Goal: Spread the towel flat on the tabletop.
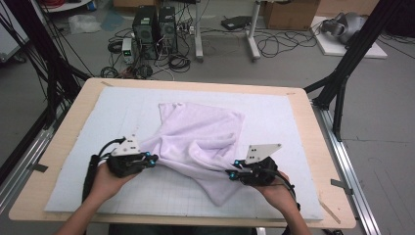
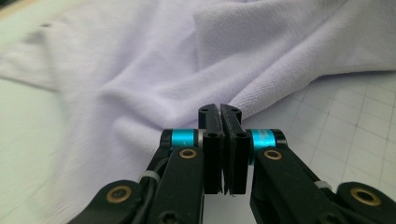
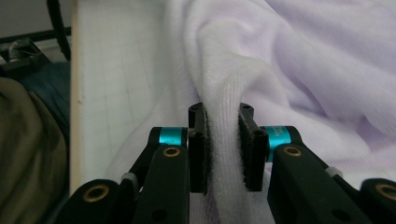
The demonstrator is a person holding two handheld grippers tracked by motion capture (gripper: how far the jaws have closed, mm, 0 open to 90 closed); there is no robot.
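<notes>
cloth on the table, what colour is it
Pale lilac, nearly white cloth; the high view shows it best.

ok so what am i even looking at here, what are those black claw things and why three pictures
Those are hand-held grippers, not a robot: a person holds one in each hand at a table covered by a pale mat. The high view looks down from above the person. The other two pictures come from small cameras riding on each gripper, looking along its black jaws. On the mat lies a crumpled pale lilac cloth. The right gripper pinches a thick fold of the cloth between its pads. The left gripper has its jaws shut at the cloth's edge; whether any cloth is caught between them is hard to tell. In the high view it sits at the left.
</notes>
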